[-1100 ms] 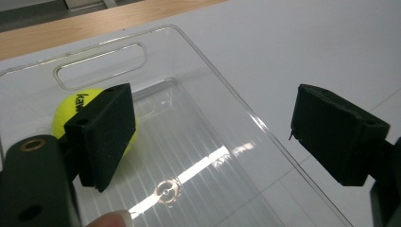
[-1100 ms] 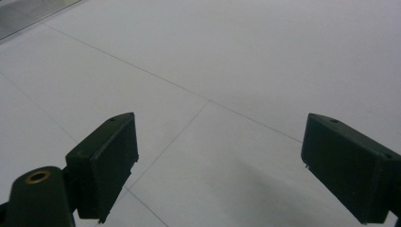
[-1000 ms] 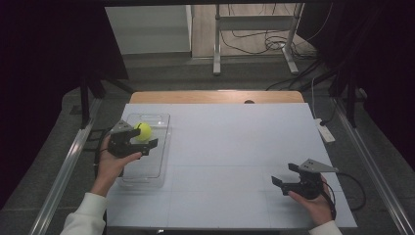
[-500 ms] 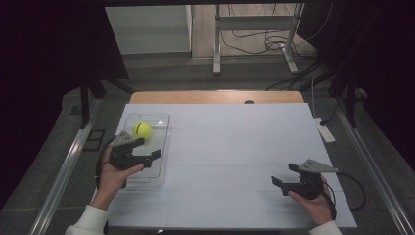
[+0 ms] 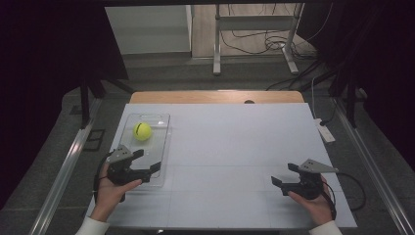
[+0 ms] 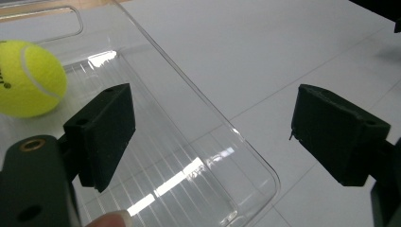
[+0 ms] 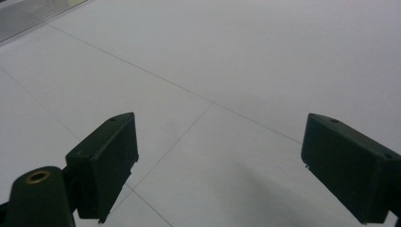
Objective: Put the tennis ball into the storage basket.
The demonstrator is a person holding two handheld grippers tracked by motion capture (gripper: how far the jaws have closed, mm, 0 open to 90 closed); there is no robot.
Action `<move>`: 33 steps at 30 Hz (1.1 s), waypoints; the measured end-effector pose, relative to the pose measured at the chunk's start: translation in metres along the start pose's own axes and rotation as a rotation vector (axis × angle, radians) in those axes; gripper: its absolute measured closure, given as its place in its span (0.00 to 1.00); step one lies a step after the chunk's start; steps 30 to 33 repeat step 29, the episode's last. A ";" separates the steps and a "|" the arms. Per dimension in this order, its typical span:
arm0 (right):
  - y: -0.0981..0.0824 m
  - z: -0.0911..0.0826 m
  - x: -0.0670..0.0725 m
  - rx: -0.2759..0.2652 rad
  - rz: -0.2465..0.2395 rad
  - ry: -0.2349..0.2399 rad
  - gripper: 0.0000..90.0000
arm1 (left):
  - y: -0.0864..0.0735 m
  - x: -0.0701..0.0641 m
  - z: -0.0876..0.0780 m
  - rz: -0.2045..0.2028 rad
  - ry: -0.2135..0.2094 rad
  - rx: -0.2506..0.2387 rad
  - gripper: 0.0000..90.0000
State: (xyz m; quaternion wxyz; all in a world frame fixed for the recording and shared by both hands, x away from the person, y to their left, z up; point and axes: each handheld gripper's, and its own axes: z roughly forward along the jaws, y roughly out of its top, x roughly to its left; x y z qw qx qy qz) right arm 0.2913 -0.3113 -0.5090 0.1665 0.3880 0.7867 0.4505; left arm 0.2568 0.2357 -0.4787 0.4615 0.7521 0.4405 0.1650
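**Open claw beside the tray, ball left inside**

Left claw (image 5: 146,162) hung with its jaws well apart and nothing between them, low over the near end of the clear tray (image 5: 165,147). In the left gripper view one jaw sat over the tray floor and the other out over the bare desk (image 5: 235,147), so the tray's long wall ran between them. The ball (image 5: 142,131) rested in the tray's far half, apart from both jaws. My right claw (image 5: 285,175) was also wide open and empty, low over the desk's near right corner, well away from everything.

I judged the main risk to be that wall: any drop or sideways drift could catch the rim, shove or tip the light tray, and set the ball rolling. A round ball on smooth plastic would not stay put if jolted. Its thin, see-through edge was also hard to judge, so I could easily have clipped it.
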 end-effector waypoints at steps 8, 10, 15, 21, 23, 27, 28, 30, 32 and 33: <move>0.001 -0.002 0.000 -0.015 -0.003 0.014 0.13 | -0.016 -0.007 -0.007 0.022 -0.011 -0.020 0.17; 0.001 -0.003 0.000 -0.020 -0.003 0.020 0.13 | -0.017 -0.008 -0.006 0.030 -0.013 -0.015 0.17; 0.001 -0.003 0.000 -0.028 -0.007 0.026 0.13 | -0.018 -0.008 -0.004 0.031 -0.013 -0.011 0.16; 0.003 -0.005 0.002 -0.034 -0.020 0.035 0.13 | -0.019 -0.007 -0.003 0.028 -0.009 -0.008 0.16; 0.003 -0.005 0.002 -0.037 -0.020 0.037 0.13 | -0.019 -0.007 -0.002 0.025 -0.009 -0.007 0.16; 0.003 -0.005 0.002 -0.037 -0.021 0.037 0.13 | -0.020 -0.007 -0.001 0.024 -0.009 -0.002 0.16; 0.002 -0.005 0.002 -0.037 -0.022 0.036 0.13 | -0.020 -0.007 0.000 0.022 -0.012 -0.003 0.16; 0.002 -0.005 0.002 -0.037 -0.021 0.036 0.13 | -0.020 -0.007 0.000 0.022 -0.012 -0.003 0.16; 0.002 -0.005 0.002 -0.037 -0.021 0.036 0.13 | -0.020 -0.007 0.000 0.022 -0.012 -0.003 0.16; 0.002 -0.005 0.002 -0.037 -0.021 0.036 0.13 | -0.020 -0.007 0.000 0.022 -0.012 -0.003 0.16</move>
